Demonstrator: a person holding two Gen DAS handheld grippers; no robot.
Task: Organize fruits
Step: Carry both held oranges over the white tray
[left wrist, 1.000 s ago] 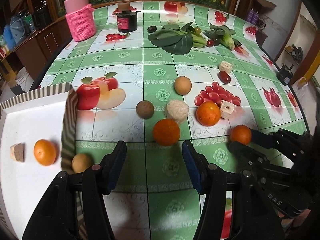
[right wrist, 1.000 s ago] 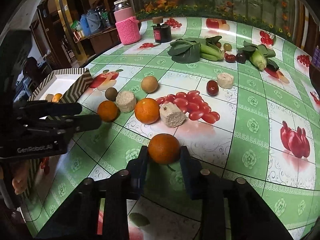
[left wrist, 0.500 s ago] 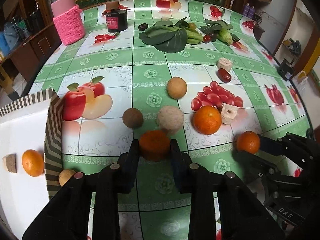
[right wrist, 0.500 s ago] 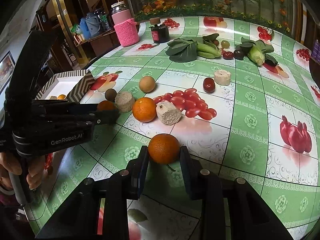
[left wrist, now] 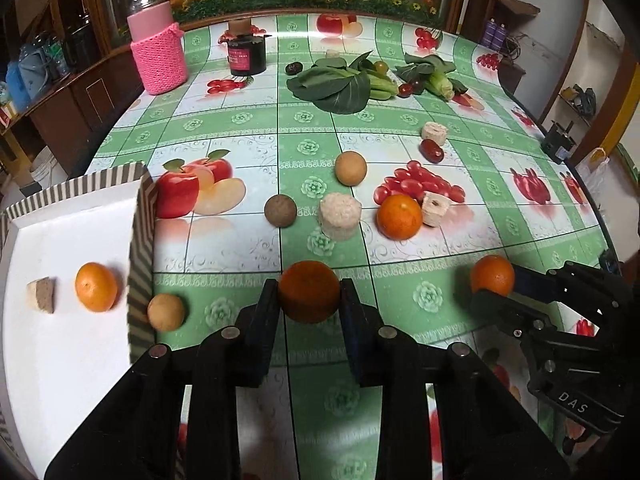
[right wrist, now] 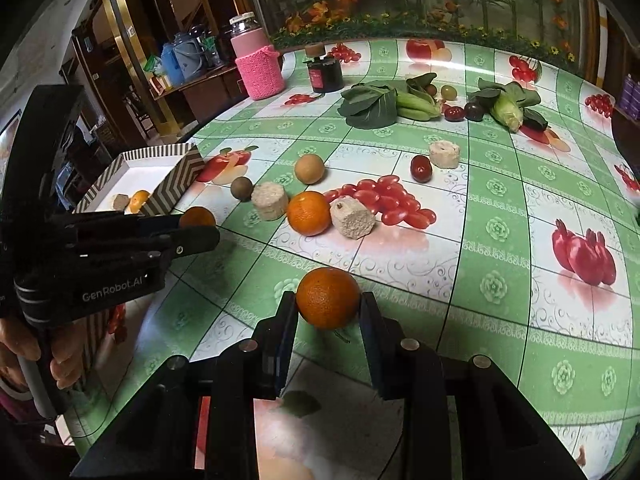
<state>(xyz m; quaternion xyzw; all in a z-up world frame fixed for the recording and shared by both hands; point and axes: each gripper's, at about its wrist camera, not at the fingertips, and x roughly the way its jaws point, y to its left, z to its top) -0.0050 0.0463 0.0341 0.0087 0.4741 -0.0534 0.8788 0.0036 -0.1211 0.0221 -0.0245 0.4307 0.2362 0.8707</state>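
Note:
My left gripper (left wrist: 309, 300) is shut on an orange (left wrist: 309, 297), held just above the fruit-print tablecloth. My right gripper (right wrist: 328, 308) is shut on a second orange (right wrist: 328, 297); that gripper and its orange (left wrist: 492, 275) show at the lower right of the left wrist view. A third orange (left wrist: 399, 217) lies loose mid-table. A white box with a striped rim (left wrist: 140, 232) sits at the left, holding an orange (left wrist: 96, 287) and a pale wedge (left wrist: 41, 295). A tan round fruit (left wrist: 166, 312) rests against the box's outer wall.
Loose on the cloth: a brown ball (left wrist: 280, 211), a tan ball (left wrist: 350, 168), pale cylindrical chunks (left wrist: 339, 216), a dark red fruit (left wrist: 432, 150). Leafy greens (left wrist: 336, 84), corn, a black jar (left wrist: 246, 56) and a pink-sleeved jar (left wrist: 158, 52) stand at the back. A hand (right wrist: 24, 360) grips the left tool.
My left gripper went forward around the near orange and shut on it, then lifted it slightly. My right gripper kept still with its orange.

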